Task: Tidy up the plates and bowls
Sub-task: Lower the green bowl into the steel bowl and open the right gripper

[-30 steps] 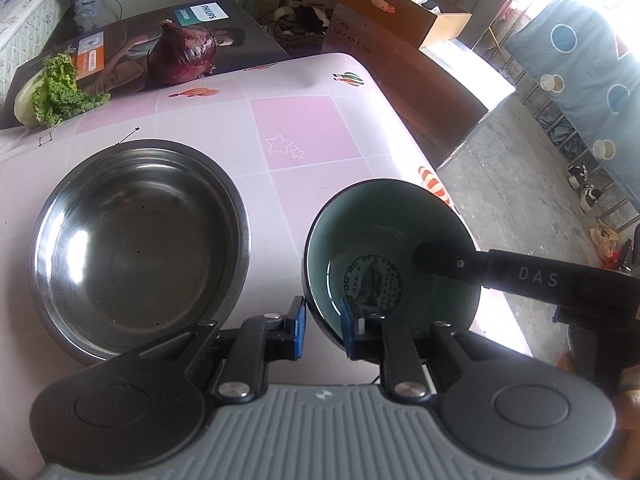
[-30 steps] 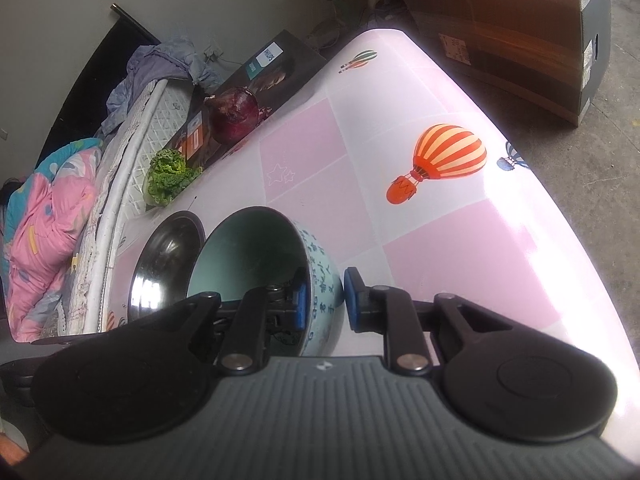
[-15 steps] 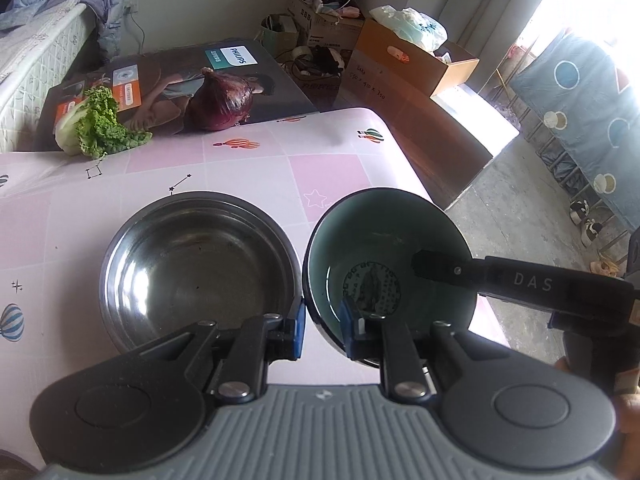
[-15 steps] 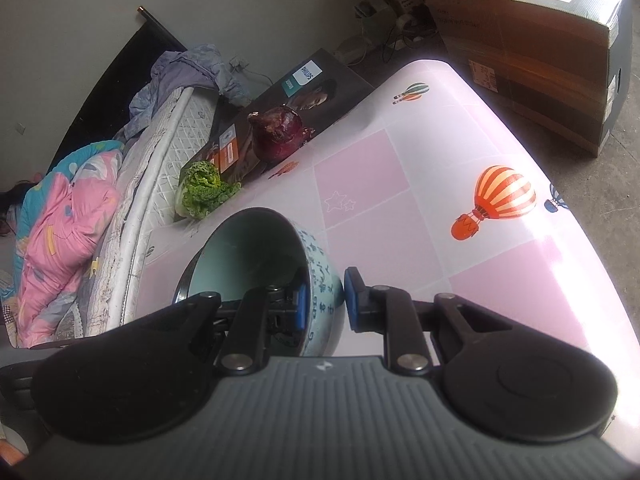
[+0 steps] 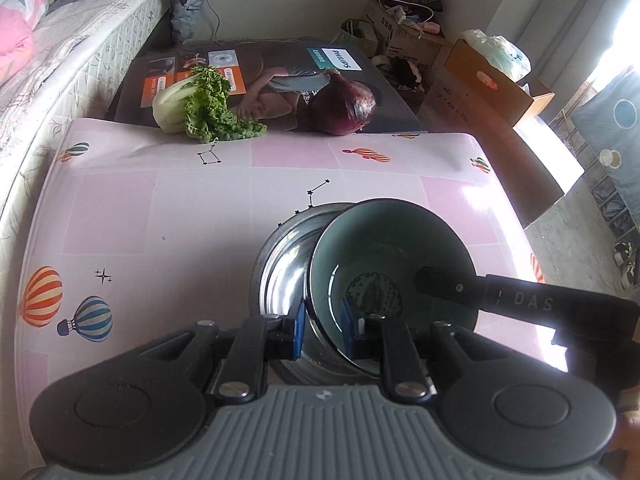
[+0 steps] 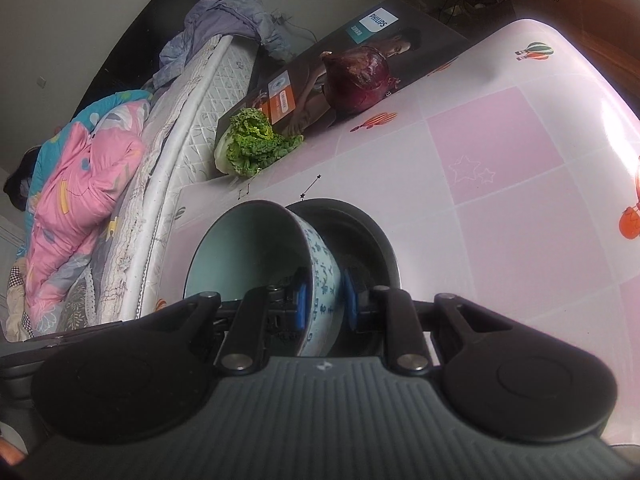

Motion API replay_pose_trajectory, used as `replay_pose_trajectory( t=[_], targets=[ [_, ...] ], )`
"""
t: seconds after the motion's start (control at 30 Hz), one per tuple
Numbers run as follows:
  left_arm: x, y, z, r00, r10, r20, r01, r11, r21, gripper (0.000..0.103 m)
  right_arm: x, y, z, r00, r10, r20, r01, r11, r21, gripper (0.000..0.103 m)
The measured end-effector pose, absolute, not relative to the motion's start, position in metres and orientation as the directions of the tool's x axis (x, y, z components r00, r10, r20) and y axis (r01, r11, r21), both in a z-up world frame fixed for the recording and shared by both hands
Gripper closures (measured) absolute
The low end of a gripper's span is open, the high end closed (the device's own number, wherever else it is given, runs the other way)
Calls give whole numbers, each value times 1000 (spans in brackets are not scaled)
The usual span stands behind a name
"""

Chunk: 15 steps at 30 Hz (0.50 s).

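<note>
Steel, round and polished: the metal bowl point(image 5: 280, 268) sits empty on the glossy pink tablecloth point(image 5: 160, 216). The glazed ceramic bowl point(image 5: 384, 248), empty, hangs partly over it, its rim clamped by left gripper point(image 5: 322, 330) and right gripper point(image 6: 322, 298).

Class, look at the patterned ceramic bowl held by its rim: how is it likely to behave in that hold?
The ceramic bowl, pinched at its rim by both claws, looks glazed, so probably slippery. Likely heavy and breakable. It hangs over the steel bowl; a slip might chip it.
</note>
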State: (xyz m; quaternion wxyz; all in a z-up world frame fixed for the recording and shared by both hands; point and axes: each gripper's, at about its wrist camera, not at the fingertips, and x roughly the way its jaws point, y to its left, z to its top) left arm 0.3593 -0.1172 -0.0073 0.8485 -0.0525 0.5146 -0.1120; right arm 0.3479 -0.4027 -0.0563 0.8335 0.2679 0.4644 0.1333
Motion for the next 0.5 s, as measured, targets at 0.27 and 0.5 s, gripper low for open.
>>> replay_pose_trajectory(
  t=[0.27, 0.5],
  targets=[
    [372, -99, -36, 406, -255, -877, 103, 967, -234, 85, 365, -376, -84, 493, 445, -748, 32, 850, 526, 85],
    [369, -92, -20, 454, -277, -847, 117, 961, -251, 69, 369, -383, -79, 538, 443, -717, 42, 836, 547, 77]
  ],
)
